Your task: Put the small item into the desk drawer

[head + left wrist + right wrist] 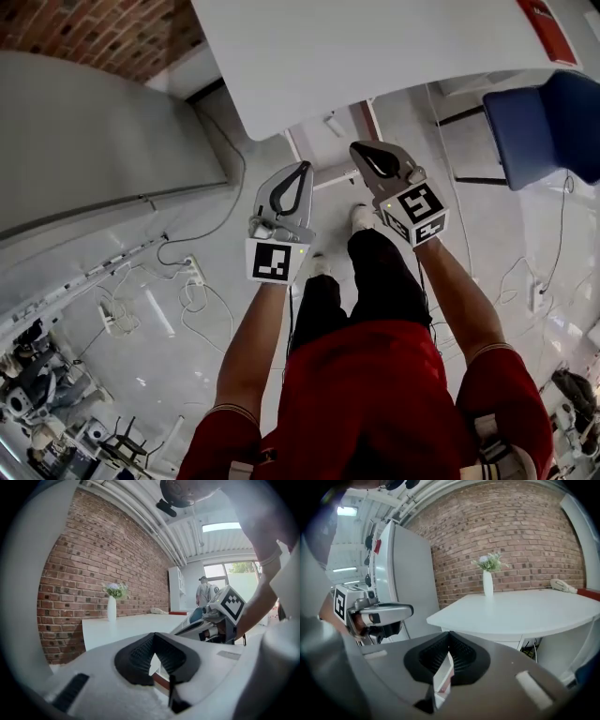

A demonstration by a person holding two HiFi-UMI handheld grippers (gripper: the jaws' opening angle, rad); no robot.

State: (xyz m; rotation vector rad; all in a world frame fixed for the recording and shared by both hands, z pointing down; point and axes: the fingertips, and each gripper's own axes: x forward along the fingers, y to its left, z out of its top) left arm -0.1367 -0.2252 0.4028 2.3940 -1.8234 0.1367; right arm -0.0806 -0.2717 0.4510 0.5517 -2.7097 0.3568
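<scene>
I stand in front of a white desk (375,47) with both grippers held low before it. The left gripper (302,169) points at the desk's near edge, its jaws closed tip to tip with nothing between them. My right gripper (357,148) is beside it, slightly further forward, jaws also closed and empty. In the left gripper view the black pads (140,656) meet at the tips; in the right gripper view the pads (461,656) meet the same way. On the desk lie a small white item (562,586) and a red item (548,28). I see no drawer.
A white vase of flowers (488,581) stands on the desk by the brick wall. A tall grey cabinet (94,131) is on the left and a blue chair (544,122) on the right. Cables and a power strip (192,277) lie on the floor. A person (205,592) stands far off.
</scene>
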